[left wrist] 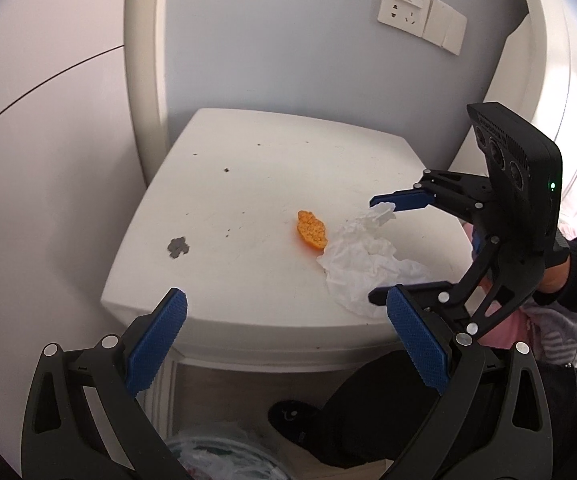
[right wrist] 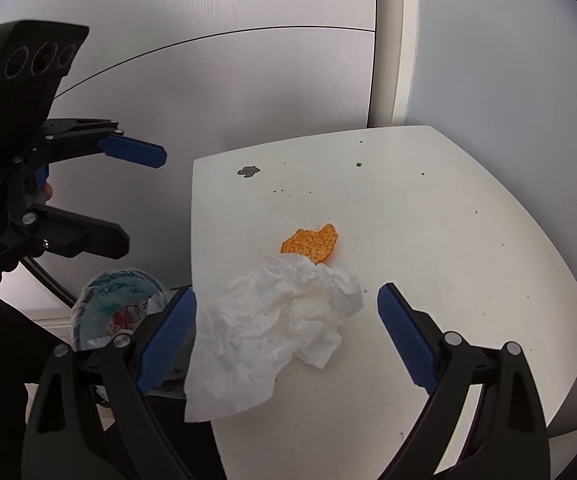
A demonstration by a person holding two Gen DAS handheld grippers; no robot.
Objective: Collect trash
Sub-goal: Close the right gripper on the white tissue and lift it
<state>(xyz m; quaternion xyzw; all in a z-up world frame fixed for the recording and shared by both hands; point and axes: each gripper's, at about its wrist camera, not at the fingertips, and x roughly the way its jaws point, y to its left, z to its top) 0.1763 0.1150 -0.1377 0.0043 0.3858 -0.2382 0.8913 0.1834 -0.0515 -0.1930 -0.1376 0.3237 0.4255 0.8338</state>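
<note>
A crumpled white tissue (right wrist: 280,328) lies at the near edge of a small white table (right wrist: 448,216), partly hanging over it. An orange peel piece (right wrist: 311,243) lies just beyond it. My right gripper (right wrist: 286,304) is open, its blue pads on either side of the tissue and not touching it. In the left wrist view the tissue (left wrist: 364,256) and peel (left wrist: 311,230) sit right of centre, with the right gripper (left wrist: 384,248) open around the tissue. My left gripper (left wrist: 286,320) is open and empty at the table's front edge; in the right view it (right wrist: 144,200) hangs left of the table.
A bin lined with a clear plastic bag (right wrist: 116,304) stands on the floor below the table's left side; it also shows in the left view (left wrist: 224,460). Dark specks and a grey chipped spot (left wrist: 176,247) mark the tabletop. A wall socket (left wrist: 402,8) is behind.
</note>
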